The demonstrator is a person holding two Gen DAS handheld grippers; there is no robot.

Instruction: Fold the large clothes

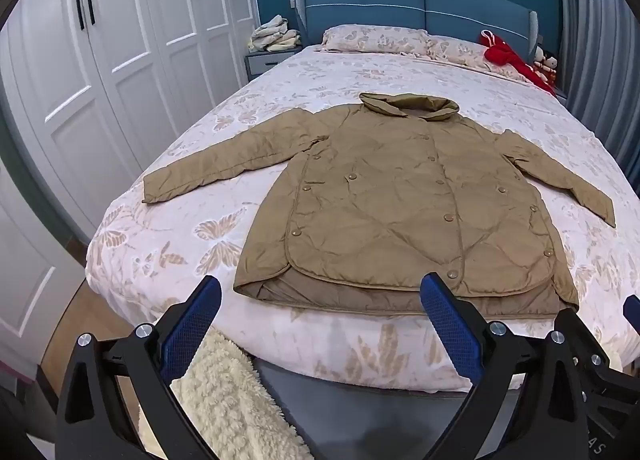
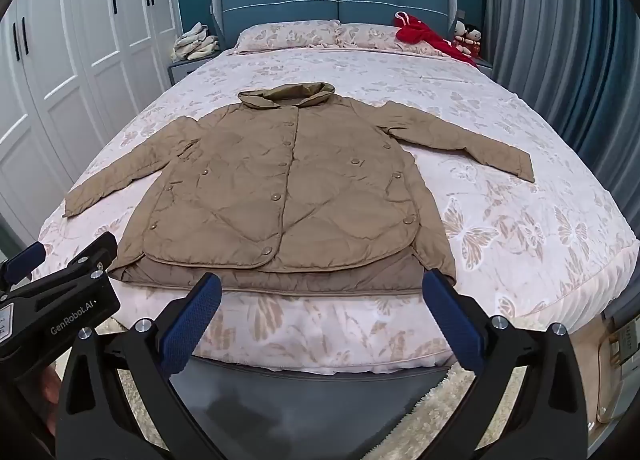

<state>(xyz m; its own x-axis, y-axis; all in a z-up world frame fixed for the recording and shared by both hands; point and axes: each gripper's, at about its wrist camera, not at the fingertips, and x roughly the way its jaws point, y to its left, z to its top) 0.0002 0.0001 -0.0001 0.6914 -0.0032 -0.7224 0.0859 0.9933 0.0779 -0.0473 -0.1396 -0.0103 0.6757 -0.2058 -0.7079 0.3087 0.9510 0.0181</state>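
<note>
Just one tan jacket (image 1: 400, 200) lies flat; two claws, left claw (image 1: 320, 300) and right claw (image 2: 322, 296), gape.

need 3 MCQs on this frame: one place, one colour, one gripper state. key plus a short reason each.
1. Where does the jacket lie?
A. spread flat on the bed
B. hung on the wardrobe
C. on the floor rug

2. What colour is the garment by the pillows?
A. green
B. red
C. black

3. How do the left gripper and right gripper stand?
A. both shut on the hem
B. left shut, right open
C. both open, holding nothing

Key: 1 A, the jacket lies front up with both sleeves out on the floral cover. 2 B, it is bright red against the blue headboard. 3 C, each pair of blue fingers is spread wide, short of the hem.
</note>
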